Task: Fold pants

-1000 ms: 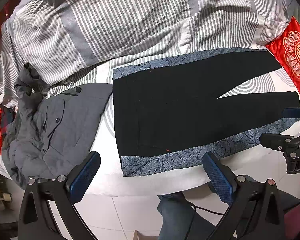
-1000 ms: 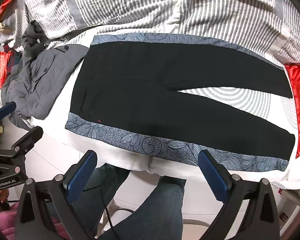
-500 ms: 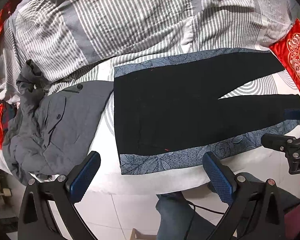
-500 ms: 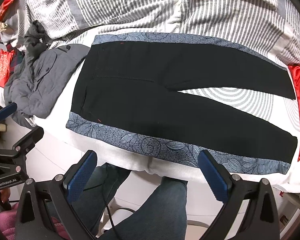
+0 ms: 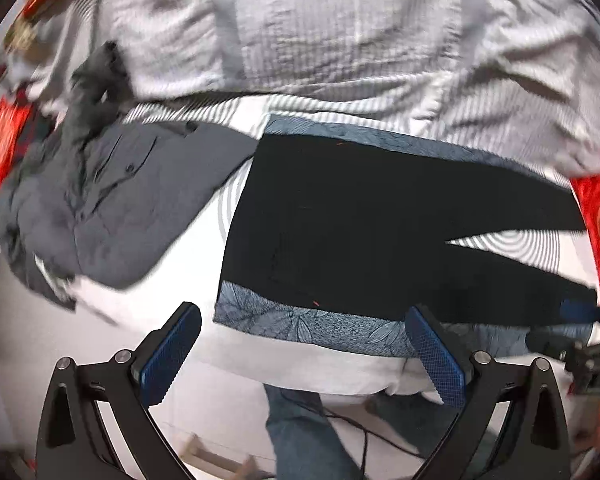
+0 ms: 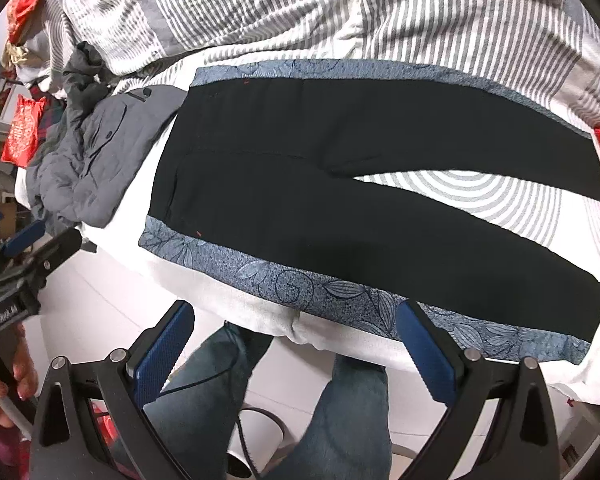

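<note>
1. Swinging leftward since a second ago, the left wrist view is blurring; the left gripper is hanging spread and empty above the bed edge, nearing the waistband end of the black pants, which are lying flat beside a grey jacket.
2. From the right wrist view, the right gripper is also hovering spread and empty near the lower leg; the pants are spreading both legs apart. Judging from this, pinching the near side seam at waist and hem together, then carrying it evenly over the far leg, is looking wisest.
</note>
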The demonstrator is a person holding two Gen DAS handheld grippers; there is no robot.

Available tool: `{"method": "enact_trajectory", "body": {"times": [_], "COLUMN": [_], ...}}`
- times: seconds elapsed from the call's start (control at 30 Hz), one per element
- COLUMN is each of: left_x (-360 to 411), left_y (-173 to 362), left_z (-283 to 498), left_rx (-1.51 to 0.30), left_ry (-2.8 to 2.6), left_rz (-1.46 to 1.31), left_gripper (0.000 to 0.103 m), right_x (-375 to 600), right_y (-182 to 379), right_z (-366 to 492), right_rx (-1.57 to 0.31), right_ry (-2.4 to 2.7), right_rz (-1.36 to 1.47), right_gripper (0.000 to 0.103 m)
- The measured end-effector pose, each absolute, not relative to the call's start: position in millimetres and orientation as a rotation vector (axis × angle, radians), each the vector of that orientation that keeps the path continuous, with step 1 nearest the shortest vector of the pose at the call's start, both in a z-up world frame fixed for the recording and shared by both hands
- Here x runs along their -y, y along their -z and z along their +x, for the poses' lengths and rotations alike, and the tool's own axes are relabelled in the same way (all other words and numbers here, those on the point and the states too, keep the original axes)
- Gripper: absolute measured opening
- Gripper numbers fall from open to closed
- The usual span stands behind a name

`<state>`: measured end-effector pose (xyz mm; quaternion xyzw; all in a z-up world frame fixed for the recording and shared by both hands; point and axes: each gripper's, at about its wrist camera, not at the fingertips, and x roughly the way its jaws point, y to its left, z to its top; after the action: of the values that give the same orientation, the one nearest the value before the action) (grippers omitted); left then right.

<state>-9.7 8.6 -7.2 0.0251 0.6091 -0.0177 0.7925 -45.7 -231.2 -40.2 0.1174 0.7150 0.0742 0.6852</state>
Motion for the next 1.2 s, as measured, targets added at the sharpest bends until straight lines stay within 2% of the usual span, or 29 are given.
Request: {"method": "enact_trajectory", "body": {"times": [0.1, 0.3, 0.67, 0.97, 1.03, 1.2], "left_x": [-21, -48, -96, -111, -110, -105], "left_y": [18, 58, 180, 217, 219, 221], "left_z": [-17, -30, -41, -39, -37, -36], "left_rx": [-1.336, -1.407, -1.466, -1.446, -1.448, -1.451], "left_ry": [-0.017, -0.026, 0.019, 0.082, 0.097, 0.131], "left_rz": [-0.03, -0.162, -0.345, -0.434, -0.439, -0.424], "left_gripper": [0.102, 0.102, 0.102, 0.102, 0.102, 0.102], "right_x": [234, 231, 217, 231, 234, 240], "right_y": [51, 82, 205, 262, 268, 272], "right_z": [-49, -69, -118, -134, -134, -128], "right_rx": [-1.635, -1.559, -1.434, -1.314, -1.284, -1.182], "right_ry": [-0.148, -0.18, -0.201, -0.132, -0.123, -0.143], "right_rz": [0.298, 0.529, 0.989, 1.152, 1.196, 1.323], "right_gripper": [0.101, 0.101, 0.1, 0.085, 0.082, 0.07]}}
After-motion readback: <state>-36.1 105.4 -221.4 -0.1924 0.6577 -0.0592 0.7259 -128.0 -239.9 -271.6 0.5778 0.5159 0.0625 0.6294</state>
